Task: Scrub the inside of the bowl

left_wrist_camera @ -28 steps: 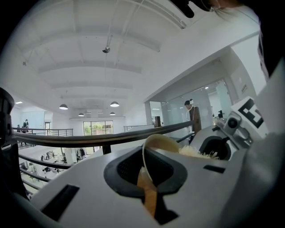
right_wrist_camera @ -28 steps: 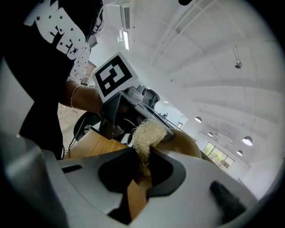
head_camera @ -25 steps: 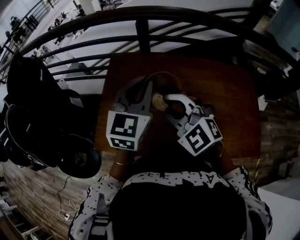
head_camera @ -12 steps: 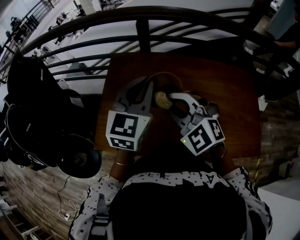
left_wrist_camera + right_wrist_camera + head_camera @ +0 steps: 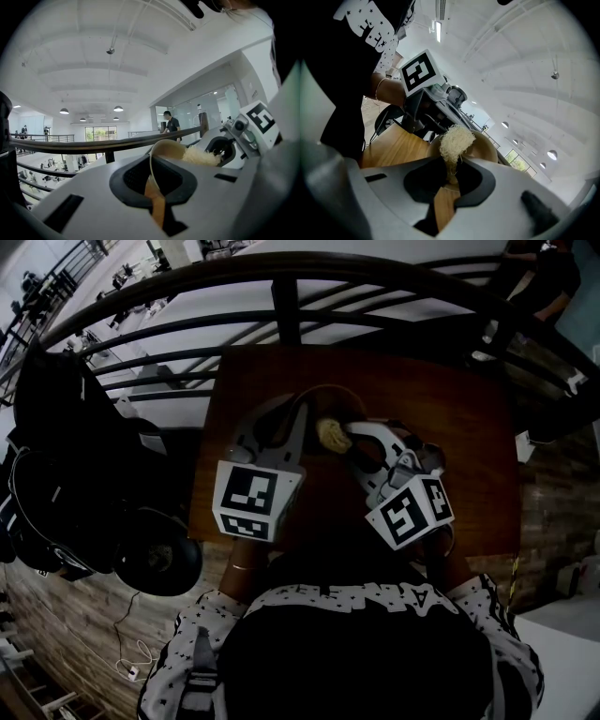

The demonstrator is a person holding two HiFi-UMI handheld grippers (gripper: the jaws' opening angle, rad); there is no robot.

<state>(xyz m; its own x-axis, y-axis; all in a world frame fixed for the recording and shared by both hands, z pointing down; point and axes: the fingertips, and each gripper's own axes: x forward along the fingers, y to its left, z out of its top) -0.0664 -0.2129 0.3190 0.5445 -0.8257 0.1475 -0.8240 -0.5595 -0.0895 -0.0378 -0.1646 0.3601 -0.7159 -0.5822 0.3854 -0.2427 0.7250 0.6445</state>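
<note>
Our left gripper (image 5: 296, 426) and right gripper (image 5: 349, 442) sit side by side over the brown wooden table (image 5: 450, 427), with the right one just to the right of the left. The tan round wooden bowl (image 5: 337, 404) is directly ahead of the left gripper, its near rim caught between that gripper's jaws. The pale fibrous scrubbing pad (image 5: 328, 434) sits at the right gripper's tip, between its jaws and inside the bowl. Beyond the table, ahead of both grippers, runs the dark metal railing (image 5: 281, 296). Well left of the left gripper, off the table, lie black bags (image 5: 66, 456).
</note>
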